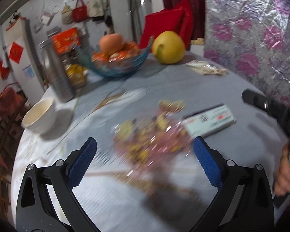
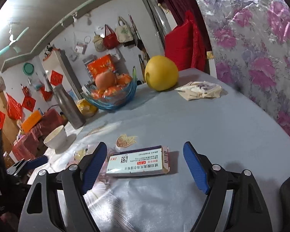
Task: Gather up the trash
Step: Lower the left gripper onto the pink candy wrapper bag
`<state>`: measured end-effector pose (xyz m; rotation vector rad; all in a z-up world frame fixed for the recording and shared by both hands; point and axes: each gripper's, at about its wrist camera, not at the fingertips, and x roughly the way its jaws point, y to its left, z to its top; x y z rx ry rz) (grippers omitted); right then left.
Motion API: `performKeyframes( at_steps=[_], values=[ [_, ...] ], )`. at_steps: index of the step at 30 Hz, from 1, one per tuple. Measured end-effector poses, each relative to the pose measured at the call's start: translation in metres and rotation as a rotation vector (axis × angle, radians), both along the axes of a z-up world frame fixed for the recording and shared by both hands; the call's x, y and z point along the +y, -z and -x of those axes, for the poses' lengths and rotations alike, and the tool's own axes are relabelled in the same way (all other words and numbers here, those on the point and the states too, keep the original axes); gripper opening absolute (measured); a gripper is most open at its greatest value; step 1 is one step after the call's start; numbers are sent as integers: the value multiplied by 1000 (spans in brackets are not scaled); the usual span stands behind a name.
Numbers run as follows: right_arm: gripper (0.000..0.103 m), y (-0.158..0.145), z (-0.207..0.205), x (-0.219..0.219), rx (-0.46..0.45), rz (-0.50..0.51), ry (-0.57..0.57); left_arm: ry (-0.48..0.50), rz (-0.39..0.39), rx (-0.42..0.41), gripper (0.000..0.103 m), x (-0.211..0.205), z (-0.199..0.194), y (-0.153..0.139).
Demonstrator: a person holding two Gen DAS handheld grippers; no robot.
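Note:
A crumpled pink and yellow plastic wrapper (image 1: 150, 135) lies on the round table, blurred, just beyond my open left gripper (image 1: 145, 162). A flat white medicine box (image 1: 208, 120) lies to its right. In the right wrist view the same box (image 2: 138, 161) lies between the blue pads of my open right gripper (image 2: 145, 166), untouched. A crumpled white wrapper (image 2: 201, 89) lies further back near the wall; it also shows in the left wrist view (image 1: 206, 67). The left gripper shows at the left edge of the right wrist view (image 2: 34, 161).
A blue glass fruit bowl (image 2: 114, 98), a yellow pomelo (image 2: 161, 75), a steel bottle (image 2: 67, 106) and a white bowl (image 2: 55, 137) stand at the back and left of the table (image 2: 203, 131). A floral plastic sheet (image 2: 261, 58) covers the wall on the right.

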<state>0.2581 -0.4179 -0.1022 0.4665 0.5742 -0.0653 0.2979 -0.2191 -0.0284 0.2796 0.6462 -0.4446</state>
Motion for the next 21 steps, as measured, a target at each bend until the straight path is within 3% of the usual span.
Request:
performKeyframes(
  at_steps=[4,8,11,15,21],
  values=[
    [84,-3,2,6,-7,50,6,-12,-72,-7,96,-31,-24,16],
    [84,-4,2,12,2,84,-3,-108,-119,57,96,-13,-51,36],
    [84,-5,4,13,-3,88,0,-165,-53,129,96,31,-64,37],
    [85,-5,4,10,-1,78,6,-260,-38,129,96,86,-69,37],
    [86,1,0,6,31,41,4,-312,98,176,96,129,-69,29]
  ],
)
